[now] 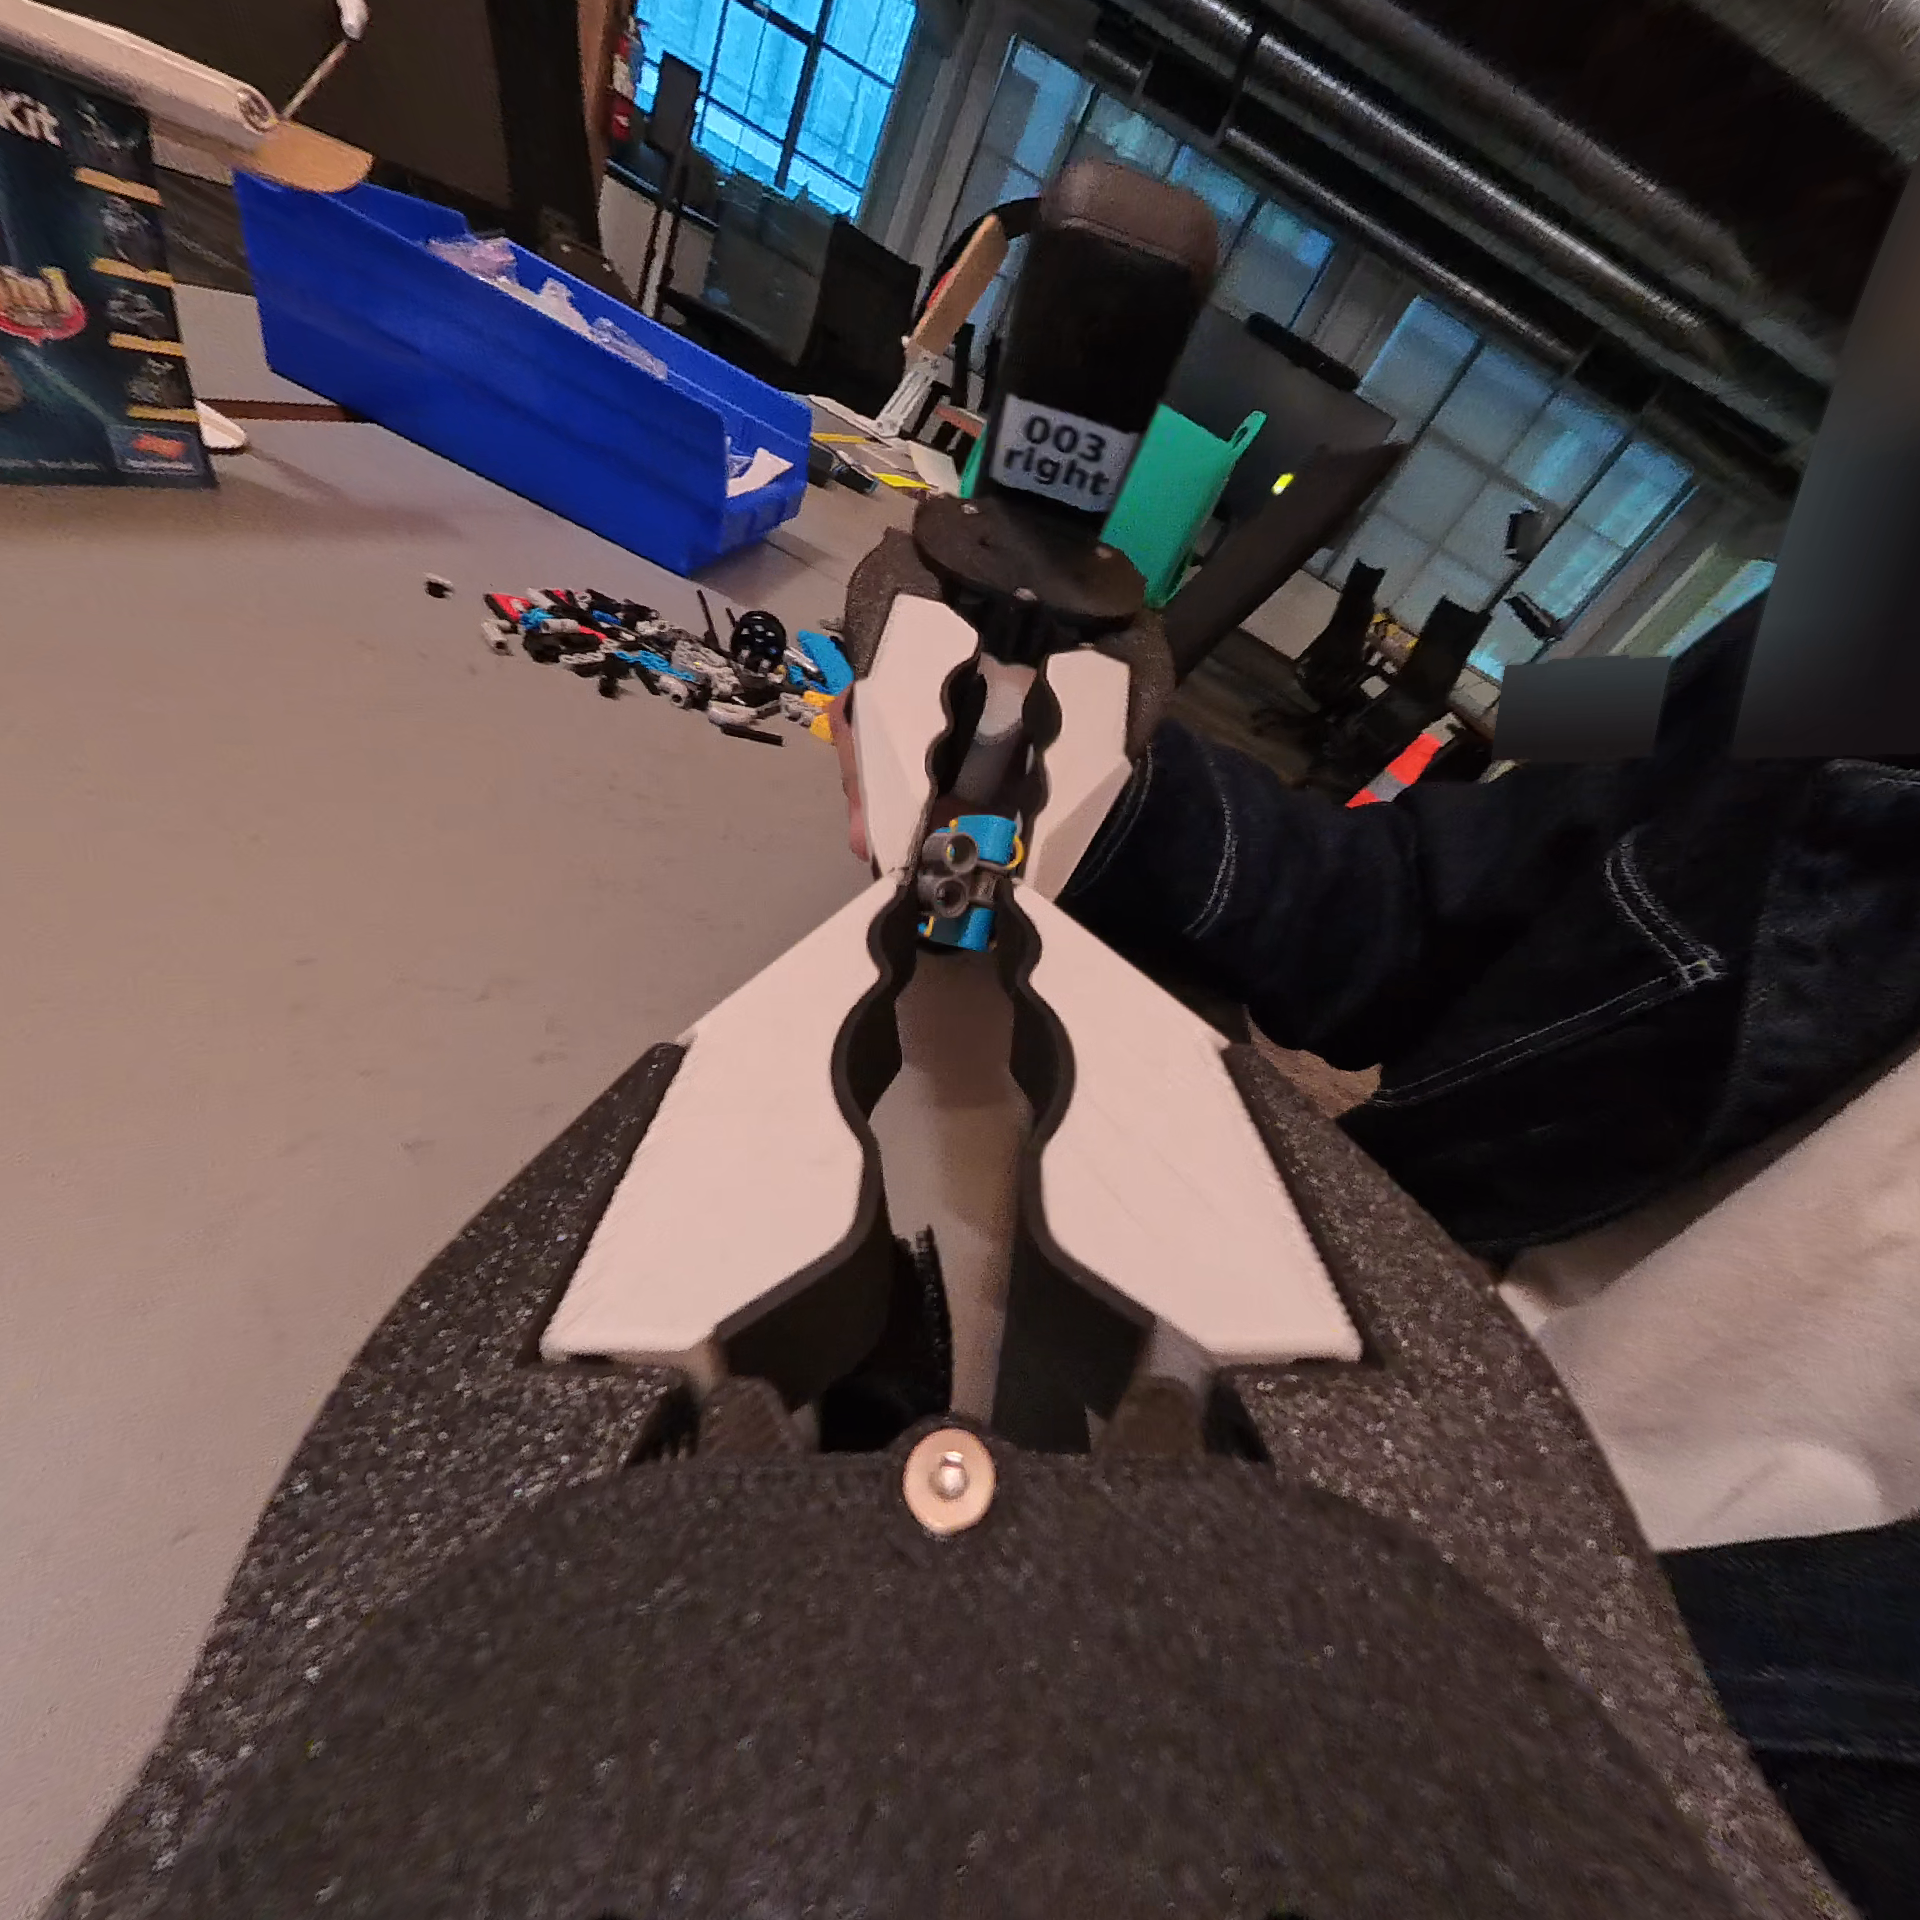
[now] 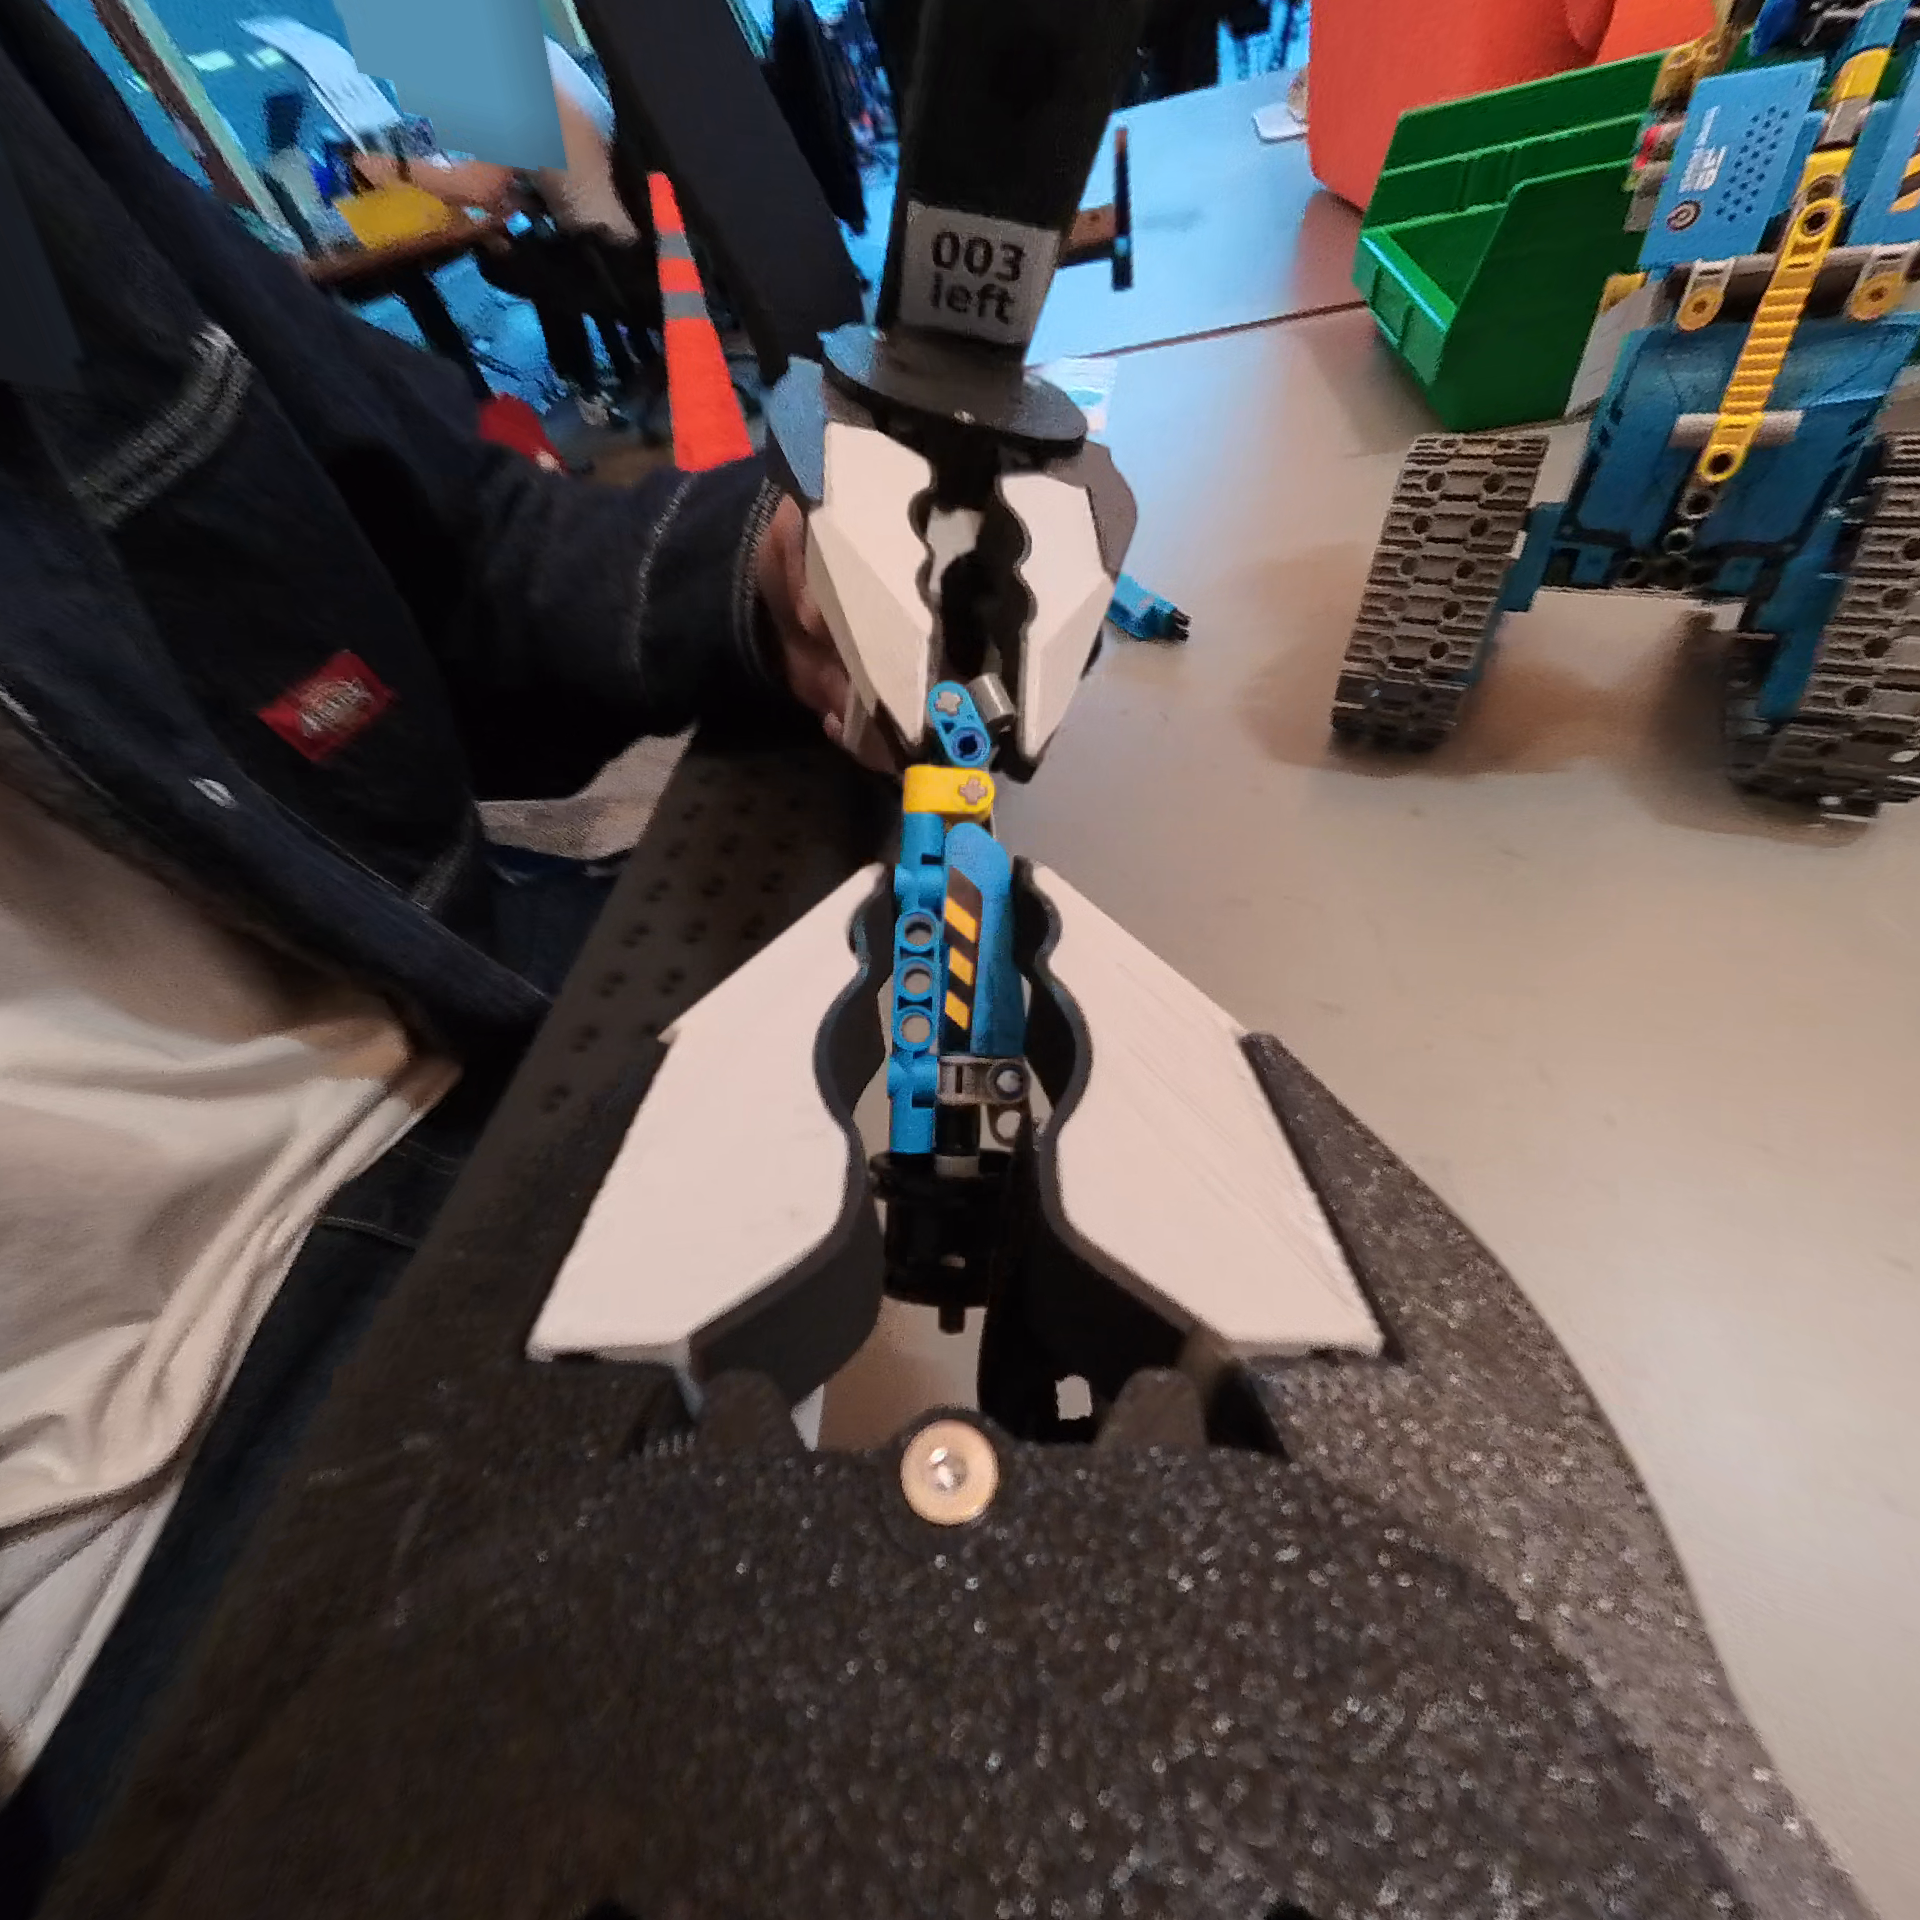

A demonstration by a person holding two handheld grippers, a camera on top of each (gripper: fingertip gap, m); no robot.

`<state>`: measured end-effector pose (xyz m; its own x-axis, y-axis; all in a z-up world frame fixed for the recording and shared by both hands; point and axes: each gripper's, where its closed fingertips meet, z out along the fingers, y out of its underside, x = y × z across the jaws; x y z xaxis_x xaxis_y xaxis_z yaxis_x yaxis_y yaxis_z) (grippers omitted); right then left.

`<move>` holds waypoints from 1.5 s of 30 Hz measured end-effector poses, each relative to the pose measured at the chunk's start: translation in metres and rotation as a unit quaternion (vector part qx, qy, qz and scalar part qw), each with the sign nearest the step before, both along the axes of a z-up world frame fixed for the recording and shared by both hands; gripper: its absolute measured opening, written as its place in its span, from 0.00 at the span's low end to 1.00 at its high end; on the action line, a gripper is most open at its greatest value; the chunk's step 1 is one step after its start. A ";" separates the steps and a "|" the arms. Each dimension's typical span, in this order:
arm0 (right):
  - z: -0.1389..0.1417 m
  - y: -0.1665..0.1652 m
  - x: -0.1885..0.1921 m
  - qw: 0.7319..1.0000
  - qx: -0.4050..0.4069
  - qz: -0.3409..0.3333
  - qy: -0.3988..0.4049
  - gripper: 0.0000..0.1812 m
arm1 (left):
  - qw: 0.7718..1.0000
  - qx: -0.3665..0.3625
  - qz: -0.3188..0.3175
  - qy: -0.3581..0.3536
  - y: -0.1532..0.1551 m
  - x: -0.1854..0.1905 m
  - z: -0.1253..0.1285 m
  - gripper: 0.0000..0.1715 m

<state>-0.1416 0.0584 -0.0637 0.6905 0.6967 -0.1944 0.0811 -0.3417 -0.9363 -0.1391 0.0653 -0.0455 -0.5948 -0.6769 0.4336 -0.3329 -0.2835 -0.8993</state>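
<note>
My right gripper (image 2: 956, 883) is shut on a long blue brick assembly (image 2: 961, 966) with a yellow-and-black striped panel and a yellow end piece. It lies along the fingers and sticks out past the tips. My left gripper (image 2: 966, 740) faces it tip to tip, shut on a small blue link with a grey connector (image 2: 961, 717), which touches or nearly touches the yellow end. In the left wrist view my left gripper (image 1: 961, 914) grips the small blue-and-grey piece (image 1: 961, 883), with the right gripper (image 1: 966, 831) directly opposite. Both are held above the grey table (image 1: 260, 935).
A blue bin (image 1: 499, 395), a pile of loose brick pieces (image 1: 665, 655) and a printed box (image 1: 83, 312) sit at the far left. A tracked blue brick vehicle (image 2: 1714, 468), a green bin (image 2: 1486, 260) and a black perforated strip (image 2: 665, 935) show in the right wrist view. A person's dark sleeve (image 1: 1351, 914) is close by. My left and right fingertips are right by each other. From either gripper's tips it is about 20 centimeters to the tracked blue brick vehicle (image 2: 1714, 468).
</note>
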 end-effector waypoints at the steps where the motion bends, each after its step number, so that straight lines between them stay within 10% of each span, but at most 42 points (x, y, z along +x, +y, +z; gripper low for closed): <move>1: 0.000 -0.002 -0.001 1.000 -0.007 0.007 0.012 0.11 | 1.000 0.000 -0.004 0.001 -0.002 0.000 0.000 0.07; 13: -0.018 -0.014 -0.007 0.990 -0.110 0.054 0.069 0.11 | 0.998 0.062 -0.017 0.009 -0.012 -0.001 -0.017 0.09; 20: 0.004 -0.013 -0.015 0.991 -0.065 0.069 0.097 0.11 | 0.982 -0.142 -0.099 0.067 -0.012 -0.010 0.005 0.07; 25: 0.002 -0.007 -0.009 0.992 -0.057 0.044 0.099 0.12 | 0.986 -0.131 -0.077 0.063 -0.008 -0.006 0.004 0.08; 45: -0.017 0.038 0.026 0.963 0.072 -0.173 -0.194 0.05 | 0.993 0.022 0.085 0.076 0.025 0.020 -0.028 0.08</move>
